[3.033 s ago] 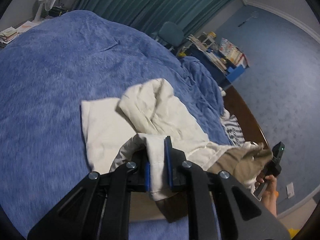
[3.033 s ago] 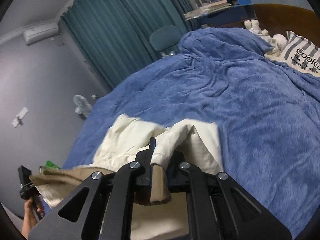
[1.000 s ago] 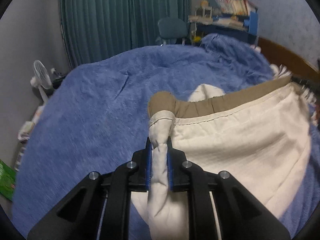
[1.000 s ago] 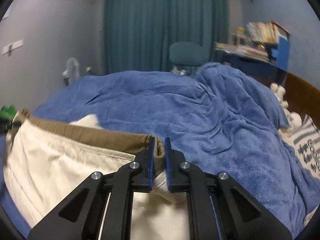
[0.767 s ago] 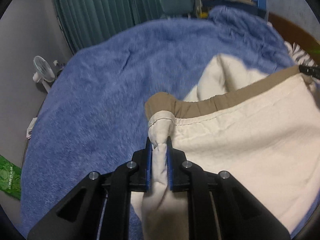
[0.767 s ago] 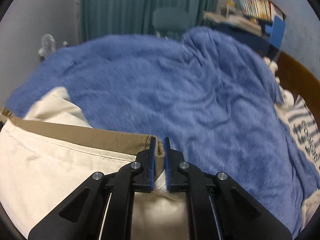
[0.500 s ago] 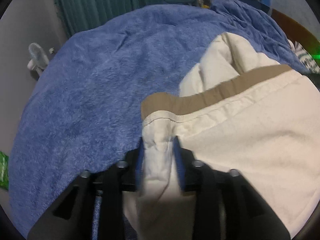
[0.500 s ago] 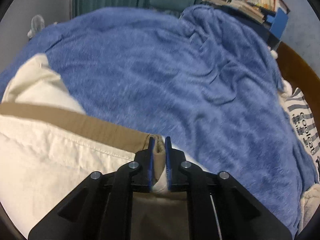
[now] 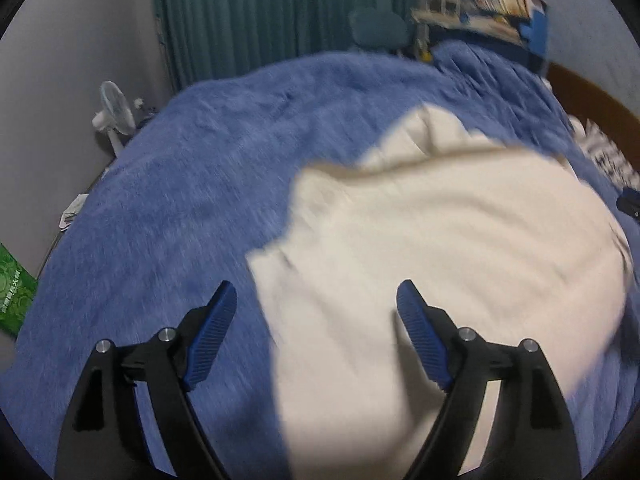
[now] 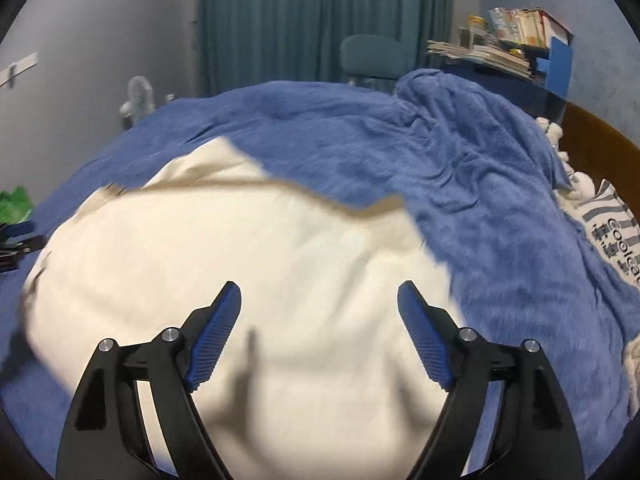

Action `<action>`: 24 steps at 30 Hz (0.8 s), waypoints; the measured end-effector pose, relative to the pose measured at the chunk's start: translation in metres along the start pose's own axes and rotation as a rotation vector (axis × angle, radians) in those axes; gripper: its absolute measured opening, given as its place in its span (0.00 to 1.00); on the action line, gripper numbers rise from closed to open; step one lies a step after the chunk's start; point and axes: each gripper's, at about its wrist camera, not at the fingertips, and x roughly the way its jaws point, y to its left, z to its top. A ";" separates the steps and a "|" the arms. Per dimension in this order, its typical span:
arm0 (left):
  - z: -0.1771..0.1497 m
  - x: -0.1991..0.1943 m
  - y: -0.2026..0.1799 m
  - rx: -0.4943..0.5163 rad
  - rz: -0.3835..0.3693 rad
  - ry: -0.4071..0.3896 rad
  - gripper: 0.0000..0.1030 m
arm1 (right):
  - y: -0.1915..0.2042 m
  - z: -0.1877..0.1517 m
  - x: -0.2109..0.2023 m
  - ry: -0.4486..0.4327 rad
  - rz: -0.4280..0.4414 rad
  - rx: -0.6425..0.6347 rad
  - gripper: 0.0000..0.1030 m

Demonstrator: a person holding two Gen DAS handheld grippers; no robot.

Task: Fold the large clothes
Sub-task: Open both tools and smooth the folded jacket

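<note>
The cream garment point(image 9: 440, 248) lay flat on the blue blanket point(image 9: 180, 200), stretched sideways between both tongs. The left gripper point(image 9: 316, 312) and right gripper point(image 10: 319, 312) were opening wide, holding nothing. Each hung over its own end, equally near.

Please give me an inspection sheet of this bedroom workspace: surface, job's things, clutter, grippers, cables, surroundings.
Surface: bed under a fuzzy blue blanket, rumpled at the far right.
Job's things: large cream garment with a tan band lying on the blanket, blurred.
Clutter: striped pillow; green packet.
Grippers: left gripper and right gripper opening, pads off the cloth.
Cables: nothing seen.
Surroundings: teal curtain, chair, white fan, shelf of books.
</note>
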 end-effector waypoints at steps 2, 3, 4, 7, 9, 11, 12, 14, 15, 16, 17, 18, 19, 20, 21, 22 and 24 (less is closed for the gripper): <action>-0.012 -0.007 -0.015 0.023 -0.002 0.027 0.77 | 0.004 -0.020 -0.011 0.036 0.003 0.018 0.77; -0.022 -0.014 -0.027 0.043 0.002 0.039 0.77 | 0.007 -0.030 -0.016 0.056 0.001 0.025 0.77; -0.026 -0.016 -0.032 0.056 -0.004 0.046 0.78 | 0.009 -0.036 -0.020 0.064 -0.011 0.020 0.77; -0.042 -0.026 -0.049 0.075 -0.009 0.078 0.80 | 0.013 -0.048 -0.029 0.091 -0.025 0.032 0.77; -0.046 -0.031 -0.058 0.075 -0.030 0.087 0.80 | 0.015 -0.054 -0.033 0.094 -0.020 0.065 0.79; -0.050 -0.037 -0.065 0.079 -0.044 0.087 0.81 | 0.014 -0.059 -0.035 0.083 -0.027 0.081 0.82; -0.052 -0.039 -0.069 0.079 -0.051 0.088 0.81 | 0.016 -0.061 -0.034 0.081 -0.030 0.083 0.82; -0.056 -0.043 -0.075 0.060 -0.072 0.088 0.84 | 0.018 -0.067 -0.034 0.083 -0.029 0.080 0.82; -0.057 -0.044 -0.076 0.048 -0.078 0.086 0.86 | 0.020 -0.067 -0.032 0.090 -0.018 0.074 0.83; -0.057 -0.042 -0.078 0.035 -0.086 0.084 0.86 | 0.021 -0.068 -0.032 0.091 -0.016 0.071 0.86; -0.059 -0.041 -0.078 0.015 -0.098 0.077 0.87 | 0.023 -0.068 -0.032 0.085 -0.017 0.067 0.87; -0.059 -0.038 -0.079 0.006 -0.104 0.077 0.87 | 0.026 -0.069 -0.032 0.077 -0.011 0.061 0.89; -0.060 -0.036 -0.080 -0.003 -0.115 0.078 0.87 | 0.028 -0.070 -0.033 0.074 -0.003 0.051 0.89; -0.062 -0.033 -0.081 -0.016 -0.139 0.079 0.87 | 0.033 -0.072 -0.031 0.076 0.005 0.033 0.90; -0.064 -0.032 -0.083 -0.023 -0.153 0.079 0.87 | 0.037 -0.074 -0.030 0.081 0.009 0.017 0.90; -0.066 -0.028 -0.085 -0.026 -0.161 0.084 0.87 | 0.042 -0.076 -0.025 0.092 0.013 -0.008 0.90; -0.070 -0.015 -0.094 -0.007 -0.143 0.095 0.88 | 0.048 -0.078 -0.015 0.107 0.012 -0.035 0.90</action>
